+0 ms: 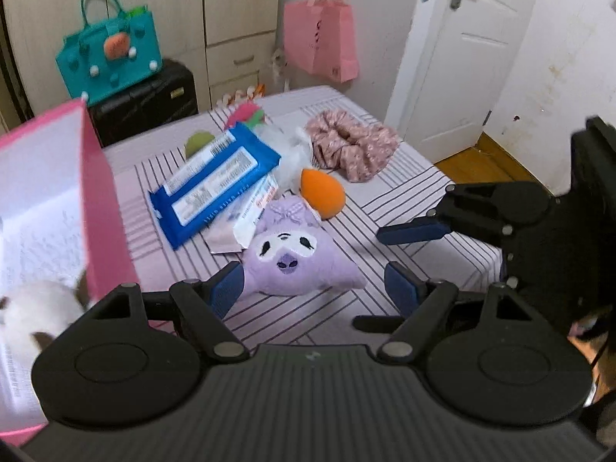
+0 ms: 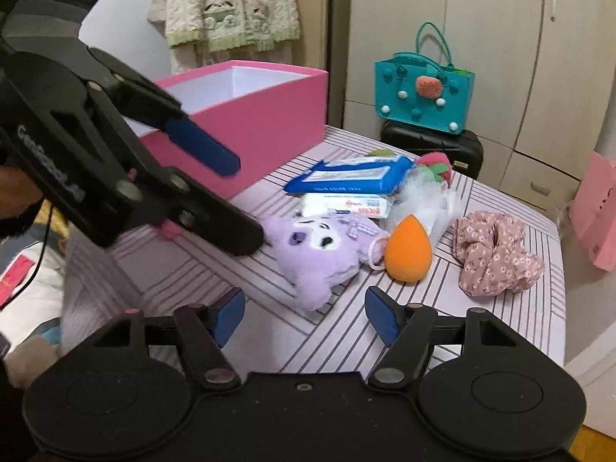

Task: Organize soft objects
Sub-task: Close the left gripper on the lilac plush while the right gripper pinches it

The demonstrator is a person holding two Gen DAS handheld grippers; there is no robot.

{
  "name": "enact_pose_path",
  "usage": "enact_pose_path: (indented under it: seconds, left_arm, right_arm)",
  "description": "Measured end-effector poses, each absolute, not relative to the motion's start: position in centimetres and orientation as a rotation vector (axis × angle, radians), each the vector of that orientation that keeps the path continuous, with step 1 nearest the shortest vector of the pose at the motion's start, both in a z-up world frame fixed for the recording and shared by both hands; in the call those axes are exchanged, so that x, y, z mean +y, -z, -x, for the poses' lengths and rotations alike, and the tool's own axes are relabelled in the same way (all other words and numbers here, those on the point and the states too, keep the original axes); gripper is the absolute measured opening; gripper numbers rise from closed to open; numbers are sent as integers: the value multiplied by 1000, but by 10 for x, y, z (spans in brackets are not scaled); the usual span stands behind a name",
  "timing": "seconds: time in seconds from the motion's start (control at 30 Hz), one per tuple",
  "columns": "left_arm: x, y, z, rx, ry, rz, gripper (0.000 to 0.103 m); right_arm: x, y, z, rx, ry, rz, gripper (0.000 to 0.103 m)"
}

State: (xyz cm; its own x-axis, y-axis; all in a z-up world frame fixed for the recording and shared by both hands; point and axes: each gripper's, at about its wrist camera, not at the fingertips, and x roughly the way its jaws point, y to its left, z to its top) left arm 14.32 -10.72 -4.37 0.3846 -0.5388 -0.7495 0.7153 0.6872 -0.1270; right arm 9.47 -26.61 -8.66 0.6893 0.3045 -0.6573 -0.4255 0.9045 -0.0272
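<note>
Purple plush toy (image 1: 298,260), white embroidered face, gingham bow, flopped sideways.

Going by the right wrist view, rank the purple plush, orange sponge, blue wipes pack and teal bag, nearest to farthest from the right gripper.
1. Purple plush, just ahead.
2. Orange sponge, ahead right.
3. Blue wipes pack, behind both.
4. Teal bag, off the bed.
</note>
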Motion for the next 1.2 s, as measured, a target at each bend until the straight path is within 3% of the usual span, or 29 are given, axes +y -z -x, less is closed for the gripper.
enact_pose_path:
  seconds: [0.57,0.83,1.03,1.2]
  left_arm:
    - [-129,88,-181,943,720,-172,80]
    - [-126,90,-179,923,698,-159,85]
    - [-121,98,-185,958,722,-88,86]
    - [-118,100,-181,958,725,-59,82]
  right_arm:
    - [-266,126,-130,684,-419,87,74]
    - [-265,128,-131,667,-429,105,72]
    - [-265,127,-132,654,-422,81,57]
    - [-266,127,-132,647,-419,86,50]
